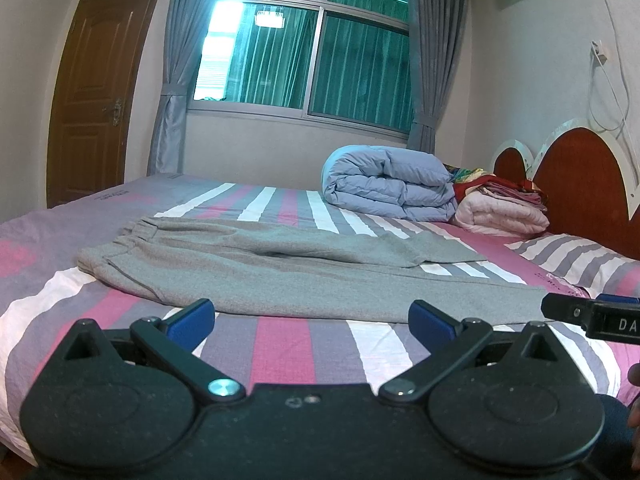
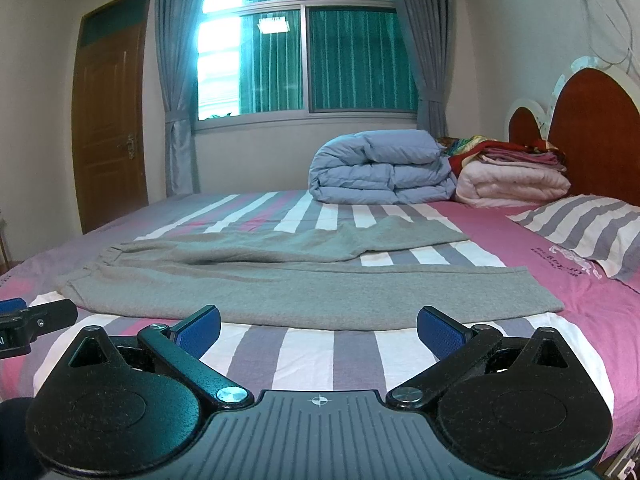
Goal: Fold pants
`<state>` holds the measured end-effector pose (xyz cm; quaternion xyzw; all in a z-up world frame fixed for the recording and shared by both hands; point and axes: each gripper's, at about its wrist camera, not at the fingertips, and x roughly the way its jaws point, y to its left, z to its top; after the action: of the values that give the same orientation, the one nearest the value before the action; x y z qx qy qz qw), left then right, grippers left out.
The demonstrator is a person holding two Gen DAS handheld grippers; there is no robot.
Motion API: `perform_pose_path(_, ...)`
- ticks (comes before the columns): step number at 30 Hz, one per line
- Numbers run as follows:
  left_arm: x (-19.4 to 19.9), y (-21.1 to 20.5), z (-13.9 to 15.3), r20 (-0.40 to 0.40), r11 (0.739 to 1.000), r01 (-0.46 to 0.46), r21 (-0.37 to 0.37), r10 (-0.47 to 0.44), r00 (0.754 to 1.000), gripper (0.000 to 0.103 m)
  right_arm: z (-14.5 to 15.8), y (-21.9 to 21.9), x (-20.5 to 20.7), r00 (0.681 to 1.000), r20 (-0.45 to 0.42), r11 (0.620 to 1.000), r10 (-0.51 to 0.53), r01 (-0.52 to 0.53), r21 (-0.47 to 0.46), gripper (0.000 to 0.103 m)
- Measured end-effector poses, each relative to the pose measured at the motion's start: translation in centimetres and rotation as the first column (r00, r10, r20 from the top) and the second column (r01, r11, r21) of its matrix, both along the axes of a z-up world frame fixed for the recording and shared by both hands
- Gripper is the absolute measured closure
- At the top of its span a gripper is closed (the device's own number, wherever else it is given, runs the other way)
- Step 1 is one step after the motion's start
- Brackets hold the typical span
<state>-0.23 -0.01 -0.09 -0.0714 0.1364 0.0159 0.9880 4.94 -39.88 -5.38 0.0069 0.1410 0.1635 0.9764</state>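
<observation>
A bedroom with pale walls; a wide window (image 1: 304, 56) with teal glass fills the far wall, grey curtains (image 1: 172, 92) tied back at either side, and a brown wooden door (image 1: 96, 100) stands to the left of it; the bed (image 2: 328, 352) takes up most of both views, covered in a sheet striped pink, grey and white, with a red-brown headboard (image 2: 592, 136) at the right. Against the headboard end lie a folded pale-blue quilt (image 1: 388, 184) and, just beside it, a stack of pink and red bedding (image 2: 516, 180); a striped pillow (image 2: 588, 232) rests nearer the front edge. The grey pants (image 1: 280, 272) lie spread flat across the middle of the bed, waistband to the left, the two legs running rightward and parting toward their hems; they are unfolded and nothing touches them. The left gripper (image 1: 312, 318) hovers just short of the near leg, its blue-padded fingers (image 1: 192, 318) spread wide with nothing between them; the right gripper (image 2: 320, 326) hangs likewise beside it, fingers wide apart and empty, above the bare sheet in front of the pants.
</observation>
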Motion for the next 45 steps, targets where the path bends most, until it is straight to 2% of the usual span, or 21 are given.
perform_pose_path(26, 0.0, 0.0, 0.0, -0.007, 1.0, -0.001, -0.003, 0.001, 1.0, 0.006, 0.0, 0.0, 0.1, 1.0, -0.006, 1.0, 0.003, -0.003, 0.0, 0.0)
perform_pose_path(29, 0.3, 1.4, -0.1, -0.028, 0.999, -0.016, -0.029, 0.016, 0.999, 0.006, 0.1, 0.0, 1.1, 0.998, -0.06, 1.0, 0.022, -0.022, 0.008, 0.0)
perform_pose_path(31, 1.2, 2.2, -0.3, -0.094, 0.998, -0.061, -0.025, 0.058, 0.994, 0.006, 0.4, -0.3, 2.0, 0.993, -0.089, 0.997, 0.075, -0.073, 0.021, 0.0)
perform_pose_path(33, 2.3, 3.0, -0.6, -0.168, 0.994, -0.109, 0.015, 0.11, 0.98, 0.006, 1.0, -0.3, 2.6, 0.995, -0.066, 0.997, 0.081, -0.08, 0.018, 0.0)
perform_pose_path(34, 2.9, 3.8, -0.6, -0.188, 0.997, -0.077, 0.006, 0.077, 0.979, 0.006, 1.5, -0.2, 3.2, 0.993, -0.059, 0.995, 0.099, -0.098, 0.018, 0.0)
perform_pose_path(36, 3.7, 5.5, -0.1, -0.158, 0.998, -0.053, -0.016, 0.05, 0.986, 0.006, 2.6, 0.1, 4.9, 0.99, -0.073, 0.992, 0.123, -0.122, 0.013, 0.0)
perform_pose_path(40, 7.3, 9.9, 1.2, -0.137, 0.999, -0.022, 0.029, 0.026, 0.99, 0.006, 5.6, 1.5, 8.8, 0.982, -0.06, 0.983, 0.178, -0.18, -0.029, 0.0)
perform_pose_path(45, 13.8, 17.2, 2.8, -0.182, 0.999, 0.008, 0.037, -0.001, 0.983, 0.006, 9.0, 3.9, 16.0, 0.957, -0.1, 0.961, 0.272, -0.275, -0.021, 0.0)
